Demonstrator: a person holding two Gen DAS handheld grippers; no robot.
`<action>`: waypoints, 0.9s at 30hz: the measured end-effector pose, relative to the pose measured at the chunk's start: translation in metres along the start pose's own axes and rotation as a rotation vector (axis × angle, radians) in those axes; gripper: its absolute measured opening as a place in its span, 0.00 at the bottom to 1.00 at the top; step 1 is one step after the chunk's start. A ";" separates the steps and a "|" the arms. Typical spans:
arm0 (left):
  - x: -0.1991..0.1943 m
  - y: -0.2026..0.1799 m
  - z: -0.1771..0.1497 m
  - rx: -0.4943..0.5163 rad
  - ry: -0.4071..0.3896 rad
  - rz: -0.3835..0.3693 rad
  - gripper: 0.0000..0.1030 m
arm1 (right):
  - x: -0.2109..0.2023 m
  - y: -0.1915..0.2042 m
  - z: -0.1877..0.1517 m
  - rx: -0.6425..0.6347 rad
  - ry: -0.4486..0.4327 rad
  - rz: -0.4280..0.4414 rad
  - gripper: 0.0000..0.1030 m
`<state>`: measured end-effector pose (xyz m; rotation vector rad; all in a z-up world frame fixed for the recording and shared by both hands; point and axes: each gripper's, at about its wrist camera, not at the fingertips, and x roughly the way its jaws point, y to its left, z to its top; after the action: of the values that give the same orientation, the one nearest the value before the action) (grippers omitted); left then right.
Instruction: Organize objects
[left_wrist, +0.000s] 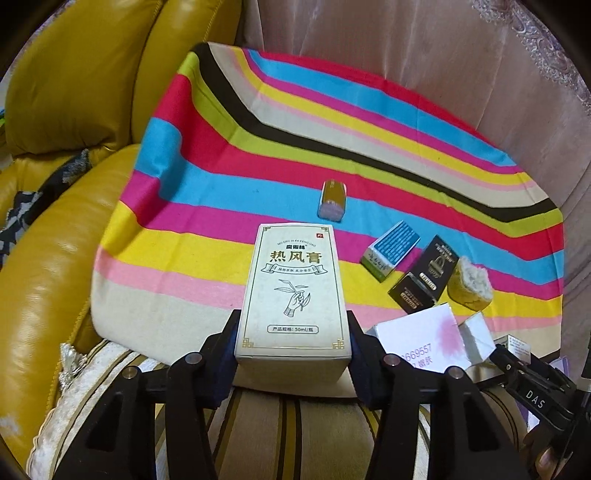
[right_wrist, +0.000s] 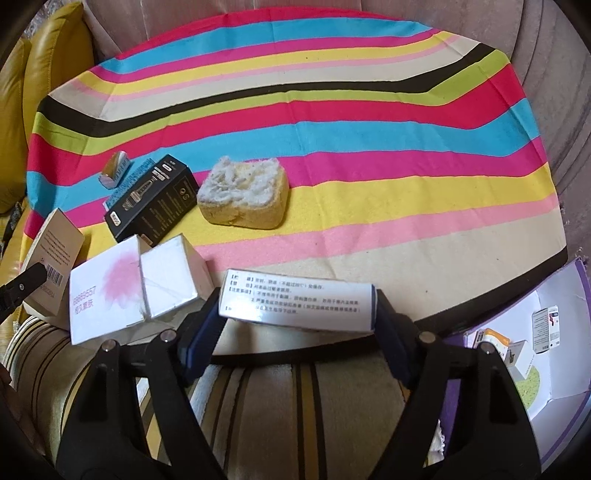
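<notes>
My left gripper (left_wrist: 293, 325) is shut on a cream carton with gold Chinese print (left_wrist: 291, 291), held upright over the near edge of the striped cloth (left_wrist: 207, 192). That carton also shows in the right wrist view (right_wrist: 51, 258). My right gripper (right_wrist: 295, 306) is shut on a white medicine box with printed text (right_wrist: 295, 304), held sideways across its jaws. On the cloth lie a black box (right_wrist: 151, 206), a yellow sponge (right_wrist: 245, 194), a blue-green box (left_wrist: 391, 251), a small gold box (left_wrist: 332, 199) and an open white-pink carton (right_wrist: 136, 284).
A purple box (right_wrist: 561, 354) holding small packs lies at the right. A yellow leather sofa (left_wrist: 55, 221) is on the left. A striped cushion (right_wrist: 258, 406) lies under both grippers. A pinkish fabric seat back (left_wrist: 406, 55) rises behind the cloth.
</notes>
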<state>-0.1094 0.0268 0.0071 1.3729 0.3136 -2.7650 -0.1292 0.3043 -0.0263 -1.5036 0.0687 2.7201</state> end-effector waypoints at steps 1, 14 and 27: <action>-0.004 0.000 -0.001 -0.001 -0.011 0.001 0.51 | -0.002 -0.001 -0.001 0.002 -0.006 0.004 0.76; -0.064 -0.022 -0.025 0.042 -0.146 -0.027 0.51 | -0.032 -0.021 -0.014 0.050 -0.080 0.101 0.76; -0.081 -0.103 -0.061 0.205 -0.097 -0.139 0.51 | -0.073 -0.058 -0.043 0.133 -0.131 0.215 0.76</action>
<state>-0.0252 0.1353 0.0521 1.2954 0.1292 -3.0409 -0.0512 0.3589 0.0111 -1.3520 0.4221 2.9021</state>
